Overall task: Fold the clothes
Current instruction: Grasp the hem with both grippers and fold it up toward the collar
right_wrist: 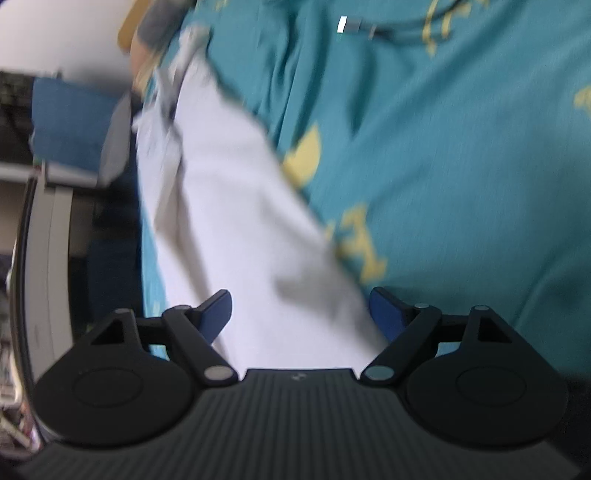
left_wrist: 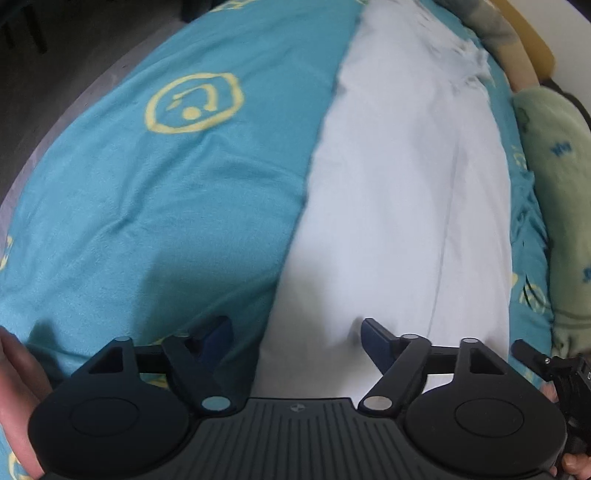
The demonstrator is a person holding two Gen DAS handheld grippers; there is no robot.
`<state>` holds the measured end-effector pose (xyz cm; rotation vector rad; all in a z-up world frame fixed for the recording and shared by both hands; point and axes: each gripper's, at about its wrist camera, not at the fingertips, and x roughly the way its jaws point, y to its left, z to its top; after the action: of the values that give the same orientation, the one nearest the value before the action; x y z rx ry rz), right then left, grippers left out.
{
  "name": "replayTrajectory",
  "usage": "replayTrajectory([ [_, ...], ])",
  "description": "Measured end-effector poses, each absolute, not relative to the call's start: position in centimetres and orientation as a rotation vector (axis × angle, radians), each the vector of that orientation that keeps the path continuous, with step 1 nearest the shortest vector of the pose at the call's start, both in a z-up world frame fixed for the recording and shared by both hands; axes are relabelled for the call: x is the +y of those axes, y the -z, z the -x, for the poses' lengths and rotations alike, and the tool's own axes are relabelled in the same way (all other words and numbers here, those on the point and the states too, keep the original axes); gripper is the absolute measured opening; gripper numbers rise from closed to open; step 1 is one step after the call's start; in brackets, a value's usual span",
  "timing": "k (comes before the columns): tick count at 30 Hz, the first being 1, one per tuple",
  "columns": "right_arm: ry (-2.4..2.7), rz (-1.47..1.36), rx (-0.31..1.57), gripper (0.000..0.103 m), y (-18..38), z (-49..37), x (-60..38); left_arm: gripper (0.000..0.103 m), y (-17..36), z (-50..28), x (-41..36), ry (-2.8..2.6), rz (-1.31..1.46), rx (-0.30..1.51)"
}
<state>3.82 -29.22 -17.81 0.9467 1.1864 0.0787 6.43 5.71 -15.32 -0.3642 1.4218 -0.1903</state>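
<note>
On the bed: a teal bedspread (left_wrist: 155, 206) printed with yellow emblems is spread, and a white garment (left_wrist: 399, 192) is laid flat upon it as a long strip.
White garment, position: it is seen running from just in front of the left gripper away toward the far end of the bedspread, with teal cloth showing on both of its long sides.
White garment, surface: a lengthwise crease is seen down its right part; the far end is rumpled and blurred.
Left gripper (left_wrist: 297, 334): its jaws are set wide apart, with nothing held between them; the near edge of the white garment lies below the gap, and contact cannot be told.
Right gripper (right_wrist: 301, 308): its jaws are likewise spread wide and empty; the white garment (right_wrist: 229, 206) is seen between and beyond them, narrowing toward the far end.
Right view, sharpness: much of it is smeared, so fine detail of the garment is not made out.
Green pillow (left_wrist: 554, 206): it is seen beside the bedspread, to the right of the white garment and apart from it.
Cable (right_wrist: 373, 31): a dark lead with a pale plug is lying on the bedspread, well apart from the white garment.
</note>
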Motion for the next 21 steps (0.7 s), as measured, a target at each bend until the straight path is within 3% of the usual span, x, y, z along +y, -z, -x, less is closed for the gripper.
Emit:
replayTrajectory([
  [2,-0.074,-0.905,1.24,0.082,17.7,-2.9,-28.1,0.079,16.0,-6.7,6.3,0.148,0.392,1.442],
  [4,-0.062,-0.878,1.253,0.081,17.5,-2.1,-27.3,0.069,16.1,-6.3,5.6,0.182,0.361,1.468],
  [6,-0.089,-0.865,1.268,0.079,17.4,-1.8,-26.6,0.047,16.0,-5.8,4.8,0.214,0.323,1.487],
  [7,-0.109,-0.859,1.282,0.076,17.5,-1.8,-26.3,0.041,15.9,-5.5,4.5,0.226,0.313,1.494],
  [9,-0.142,-0.784,1.315,0.064,17.1,-1.8,-25.0,0.012,15.6,-5.3,4.4,0.234,0.31,1.496],
  [10,-0.16,-0.745,1.322,0.061,16.9,-1.5,-24.4,0.009,15.3,-5.1,4.4,0.237,0.311,1.489],
  [12,-0.195,-0.669,1.33,0.028,16.3,-0.8,-23.2,0.005,14.6,-4.7,4.5,0.248,0.323,1.464],
  [13,-0.212,-0.631,1.333,0.022,16.0,-0.4,-22.6,0.005,14.1,-4.4,4.6,0.259,0.336,1.449],
  [15,-0.23,-0.586,1.29,0.013,15.0,0.3,-22.1,0.004,12.4,-4.0,5.3,0.3,0.411,1.392],
  [21,-0.227,-0.66,1.095,0.01,9.0,1.0,-24.4,0.003,4.8,-3.9,7.6,0.388,0.622,1.18],
])
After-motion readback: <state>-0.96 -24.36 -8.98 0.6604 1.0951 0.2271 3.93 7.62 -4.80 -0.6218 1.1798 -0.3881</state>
